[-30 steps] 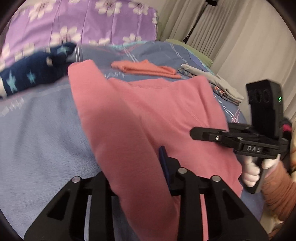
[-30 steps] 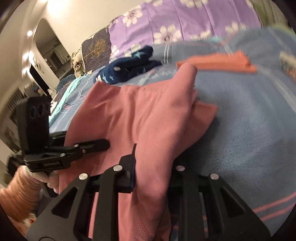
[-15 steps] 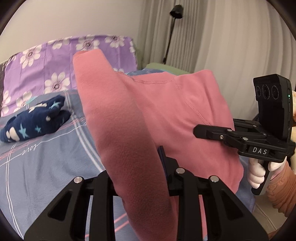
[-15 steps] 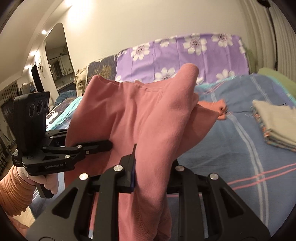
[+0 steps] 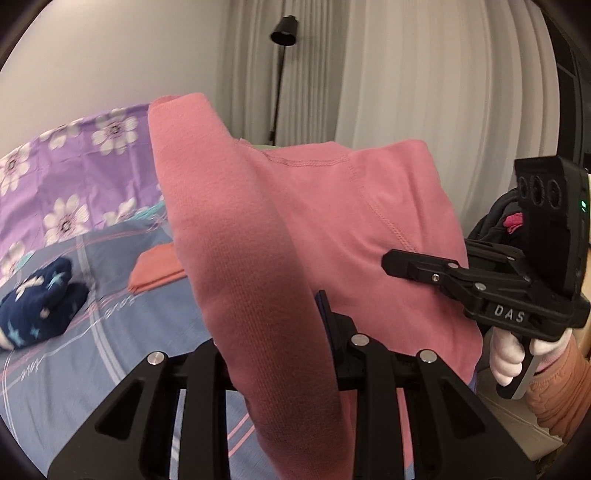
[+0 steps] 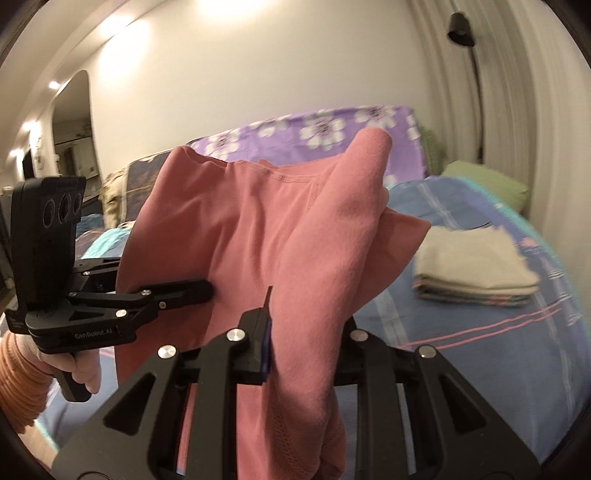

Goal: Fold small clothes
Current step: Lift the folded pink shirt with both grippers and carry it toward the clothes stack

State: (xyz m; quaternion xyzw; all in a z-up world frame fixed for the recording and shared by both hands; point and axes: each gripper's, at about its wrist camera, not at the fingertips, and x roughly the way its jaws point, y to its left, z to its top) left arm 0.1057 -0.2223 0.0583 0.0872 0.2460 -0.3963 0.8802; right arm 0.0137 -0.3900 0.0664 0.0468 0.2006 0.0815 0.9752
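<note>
A pink shirt point(image 5: 332, 229) hangs in the air above the bed, held by both grippers. My left gripper point(image 5: 280, 332) is shut on one side of it, cloth draped over its fingers. My right gripper point(image 6: 306, 332) is shut on the other side of the pink shirt point(image 6: 266, 236). Each gripper shows in the other's view: the right gripper point(image 5: 391, 260) at the right, the left gripper point(image 6: 205, 290) at the left, both clamped into the shirt. The collar seam faces up.
The blue striped bed point(image 5: 92, 350) lies below. On it are a folded orange garment point(image 5: 155, 271), a navy star-patterned garment point(image 5: 37, 310), and a stack of folded beige clothes point(image 6: 476, 262). Purple flowered pillows point(image 6: 317, 129) line the headboard. Curtains and a floor lamp point(image 5: 282, 33) stand behind.
Both grippers have lifted the pink shirt off the bed and raised it higher; the views tilted up toward the wall and curtains. Both stay shut on the shirt.
</note>
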